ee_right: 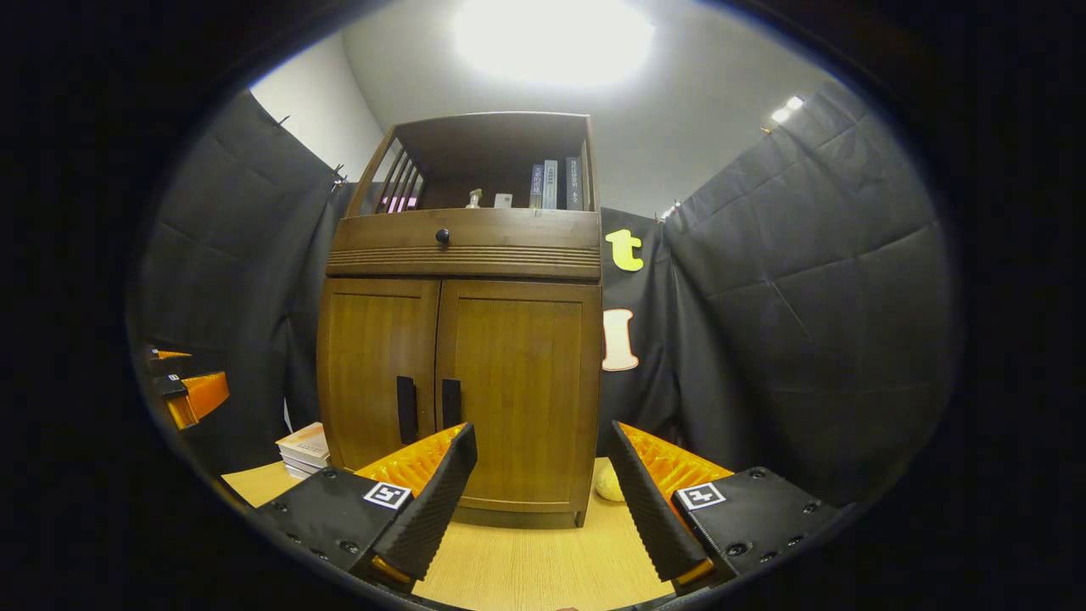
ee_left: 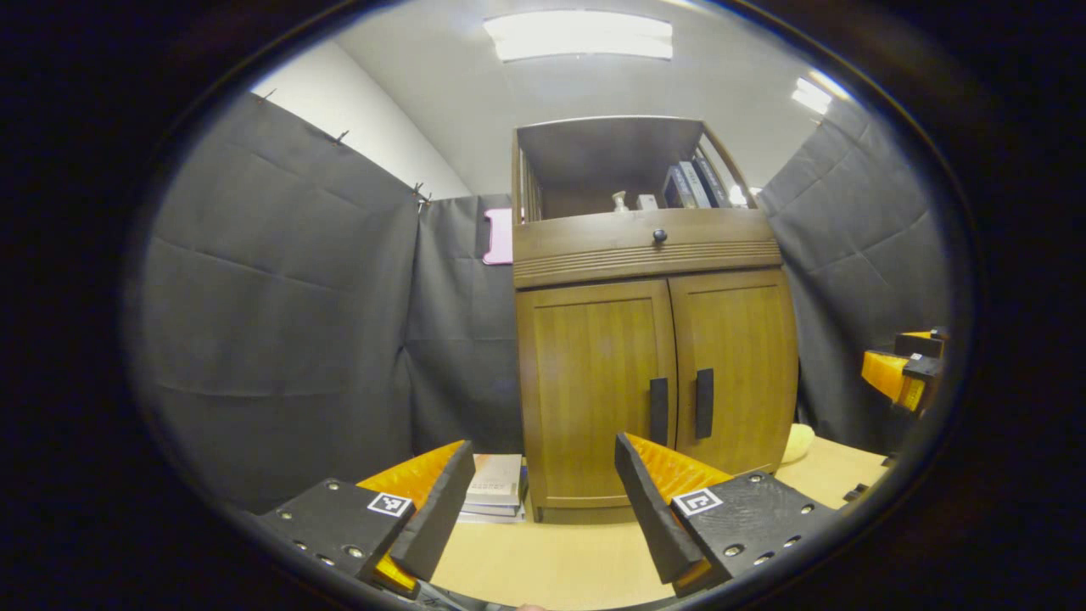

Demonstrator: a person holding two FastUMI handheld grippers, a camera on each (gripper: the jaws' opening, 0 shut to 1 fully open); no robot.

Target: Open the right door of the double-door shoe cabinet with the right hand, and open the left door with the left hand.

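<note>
Ahead, shoe cabinet (ee_left: pixel 645 373) doors closed, both grippers' jaws wide open, empty, well short

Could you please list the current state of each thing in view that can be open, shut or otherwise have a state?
Left brown wooden cabinet door: shut.
Right brown wooden cabinet door: shut.
Wooden drawer with round black knob: pushed in.
Left gripper: fingers open, holding nothing.
Right gripper: fingers open, holding nothing.
Stack of books beside the cabinet: lying flat, closed.
</note>
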